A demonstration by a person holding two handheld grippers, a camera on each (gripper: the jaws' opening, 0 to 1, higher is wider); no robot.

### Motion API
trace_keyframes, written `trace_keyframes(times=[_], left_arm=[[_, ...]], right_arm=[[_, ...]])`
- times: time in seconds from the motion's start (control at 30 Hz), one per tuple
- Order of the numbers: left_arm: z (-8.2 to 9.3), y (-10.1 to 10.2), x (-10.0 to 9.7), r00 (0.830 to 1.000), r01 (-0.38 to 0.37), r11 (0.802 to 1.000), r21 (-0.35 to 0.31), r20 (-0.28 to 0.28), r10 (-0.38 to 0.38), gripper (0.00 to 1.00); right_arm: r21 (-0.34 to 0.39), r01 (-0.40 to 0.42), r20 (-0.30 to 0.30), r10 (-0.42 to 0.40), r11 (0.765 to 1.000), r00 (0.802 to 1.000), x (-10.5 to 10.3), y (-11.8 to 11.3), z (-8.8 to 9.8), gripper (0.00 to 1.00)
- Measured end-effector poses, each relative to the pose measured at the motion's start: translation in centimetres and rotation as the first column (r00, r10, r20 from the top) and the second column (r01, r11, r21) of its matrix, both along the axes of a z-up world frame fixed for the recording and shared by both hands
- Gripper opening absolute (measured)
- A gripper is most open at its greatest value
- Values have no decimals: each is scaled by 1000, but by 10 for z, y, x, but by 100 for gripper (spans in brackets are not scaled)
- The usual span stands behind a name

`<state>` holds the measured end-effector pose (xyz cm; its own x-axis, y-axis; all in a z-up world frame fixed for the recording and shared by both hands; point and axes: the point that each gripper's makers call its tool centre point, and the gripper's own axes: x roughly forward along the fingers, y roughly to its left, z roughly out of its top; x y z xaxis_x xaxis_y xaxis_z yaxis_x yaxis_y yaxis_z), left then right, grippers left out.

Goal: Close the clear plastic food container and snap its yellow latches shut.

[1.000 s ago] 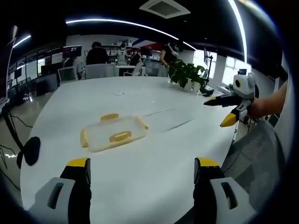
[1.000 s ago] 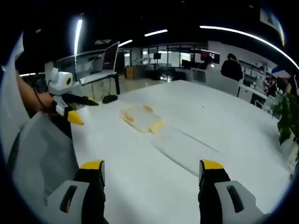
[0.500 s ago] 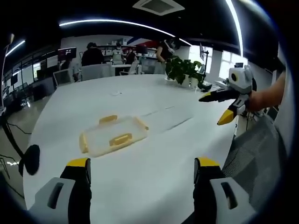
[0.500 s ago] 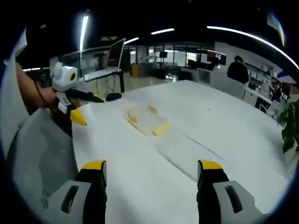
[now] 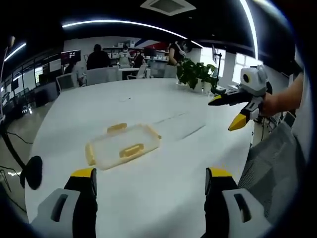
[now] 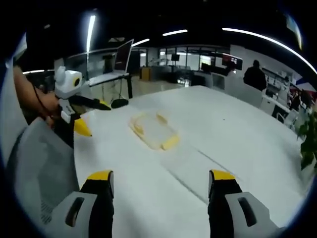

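Two tools hover above the white table (image 5: 163, 183), jaws spread wide and holding nothing: left tool (image 5: 148, 186), right tool (image 6: 161, 186). Between them, well apart from both, the clear container (image 5: 122, 145) with yellow latches (image 5: 131, 150) lies flat near the table's middle

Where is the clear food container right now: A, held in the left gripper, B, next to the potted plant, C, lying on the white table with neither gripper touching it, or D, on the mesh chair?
C: the clear food container lies on the white table, apart from the open left gripper and right gripper.
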<state>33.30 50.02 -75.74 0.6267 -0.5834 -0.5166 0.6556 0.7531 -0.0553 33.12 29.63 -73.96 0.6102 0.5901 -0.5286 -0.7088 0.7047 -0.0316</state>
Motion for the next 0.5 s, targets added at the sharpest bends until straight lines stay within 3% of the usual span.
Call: trace_keyframes(times=[0.5], left_arm=[[-5, -5, 16, 999, 38, 999, 26, -3, -38, 90]], right_arm=[[-11, -16, 6, 16, 1000, 1000, 16, 7, 0, 77]])
